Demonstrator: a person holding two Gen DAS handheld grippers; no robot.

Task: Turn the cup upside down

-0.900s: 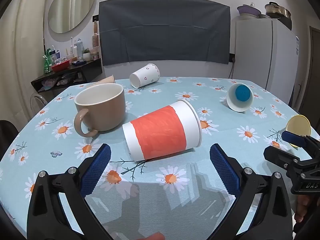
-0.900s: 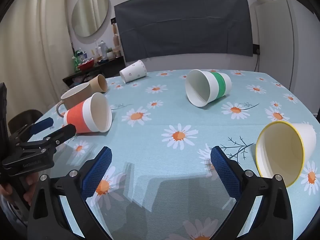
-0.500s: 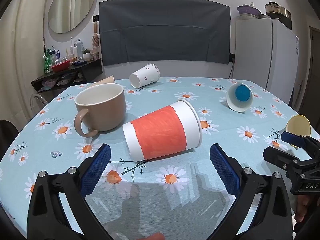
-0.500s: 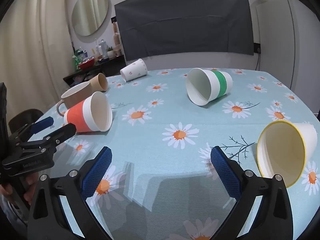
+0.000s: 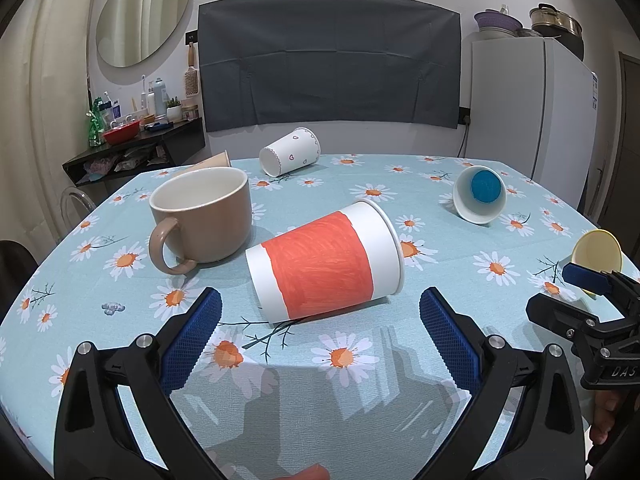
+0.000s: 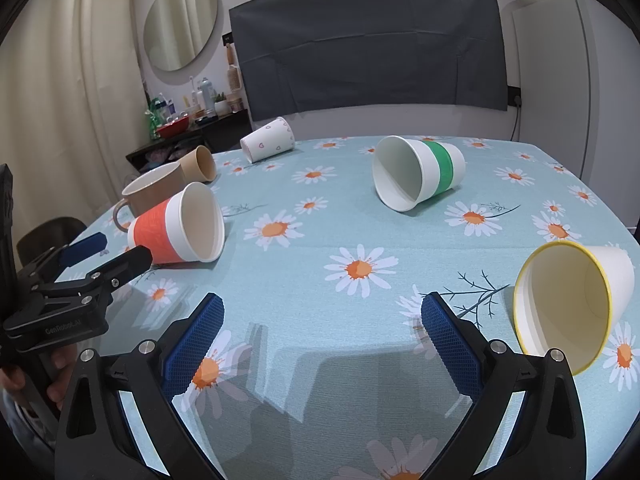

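A paper cup with a red band (image 5: pixel 320 260) lies on its side on the daisy tablecloth, mouth to the right. My left gripper (image 5: pixel 320 332) is open and empty just in front of it, jaws wide on either side. The same cup shows in the right wrist view (image 6: pixel 180 228). My right gripper (image 6: pixel 322 340) is open and empty over the cloth; a yellow-rimmed paper cup (image 6: pixel 572 300) lies on its side to its right. The left gripper (image 6: pixel 106 256) also shows at the left of the right wrist view, and the right gripper (image 5: pixel 568 292) at the right of the left wrist view.
A brown mug (image 5: pixel 204 216) stands upright left of the red cup. A heart-print cup (image 5: pixel 290 152), a green-banded cup (image 6: pixel 420 172) and a brown paper cup (image 6: pixel 200 164) lie on their sides. A fridge (image 5: pixel 528 108) stands behind the table, a cluttered shelf (image 5: pixel 132 136) at back left.
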